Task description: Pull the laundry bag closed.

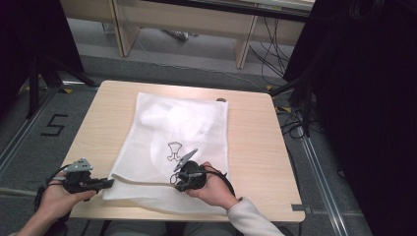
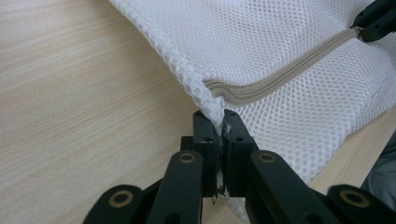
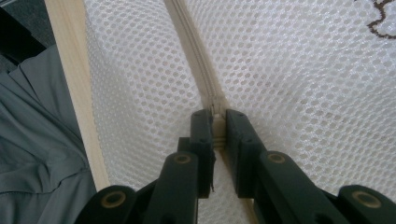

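White mesh laundry bag (image 1: 177,142), flat and honeycomb-woven with a beige zipper (image 2: 285,77) along its near edge, lies spread over the middle of the pale wooden table (image 1: 251,142), its zip side toward my seat. From the high view I see something pale and soft bunched inside the far half, and a small dark outline emblem (image 1: 173,150) printed near the centre.

My left gripper (image 1: 105,183) sits at the bag's near left corner. In the left gripper view its black jaws are closed tight on the mesh right at the point where the zipper tape begins, with a pinch of netting between the pads. I judge that this hold is there as an anchor: with the corner fixed, the zip line stays taut and the bag cannot slide across the table when the other hand pulls.

My right gripper (image 1: 183,178) rests farther along the same edge, roughly below the emblem. In the right gripper view its jaws are clamped on a small beige piece on the zipper track, which I take to be the slider or its tab (image 3: 218,122), though it is too buried between the pads to be sure. The track runs straight away from the jaws, so the gripper is lined up with the direction the slider must travel.

Both hands look set for drawing the slider along the zip. Whether that would open or close the bag I cannot tell, since the teeth look alike on both sides of the grip.
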A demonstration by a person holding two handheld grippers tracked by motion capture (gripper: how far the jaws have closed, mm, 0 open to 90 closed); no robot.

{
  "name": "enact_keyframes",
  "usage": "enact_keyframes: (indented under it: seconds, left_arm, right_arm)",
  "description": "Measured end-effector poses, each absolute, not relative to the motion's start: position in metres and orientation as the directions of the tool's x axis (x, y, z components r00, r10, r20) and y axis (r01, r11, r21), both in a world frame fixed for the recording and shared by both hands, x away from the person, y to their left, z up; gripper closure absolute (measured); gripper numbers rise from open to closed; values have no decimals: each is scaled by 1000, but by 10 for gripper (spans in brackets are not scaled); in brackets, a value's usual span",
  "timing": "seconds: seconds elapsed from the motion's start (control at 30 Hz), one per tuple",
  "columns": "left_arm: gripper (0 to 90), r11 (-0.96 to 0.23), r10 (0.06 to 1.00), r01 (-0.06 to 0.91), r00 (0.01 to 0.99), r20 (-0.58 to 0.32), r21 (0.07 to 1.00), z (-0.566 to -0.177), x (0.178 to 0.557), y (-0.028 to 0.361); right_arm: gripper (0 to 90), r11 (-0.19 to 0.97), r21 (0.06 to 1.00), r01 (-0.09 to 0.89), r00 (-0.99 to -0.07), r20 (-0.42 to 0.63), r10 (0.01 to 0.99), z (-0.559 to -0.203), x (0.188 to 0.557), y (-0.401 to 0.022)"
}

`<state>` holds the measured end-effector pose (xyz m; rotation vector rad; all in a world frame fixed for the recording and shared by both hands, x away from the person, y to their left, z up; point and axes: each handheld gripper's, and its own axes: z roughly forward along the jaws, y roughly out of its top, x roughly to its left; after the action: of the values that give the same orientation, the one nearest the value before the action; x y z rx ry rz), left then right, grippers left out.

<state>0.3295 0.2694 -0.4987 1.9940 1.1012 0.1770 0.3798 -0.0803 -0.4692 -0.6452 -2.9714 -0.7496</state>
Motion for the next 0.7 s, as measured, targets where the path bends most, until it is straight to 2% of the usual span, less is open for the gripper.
enact_keyframes:
  seconds: [0.7]
  left_arm:
    - [855,-274,753,641,606,-255,717,-499,330,270]
  right_arm:
    - [824,796,463,390,-916,103,388,-467,377,-88]
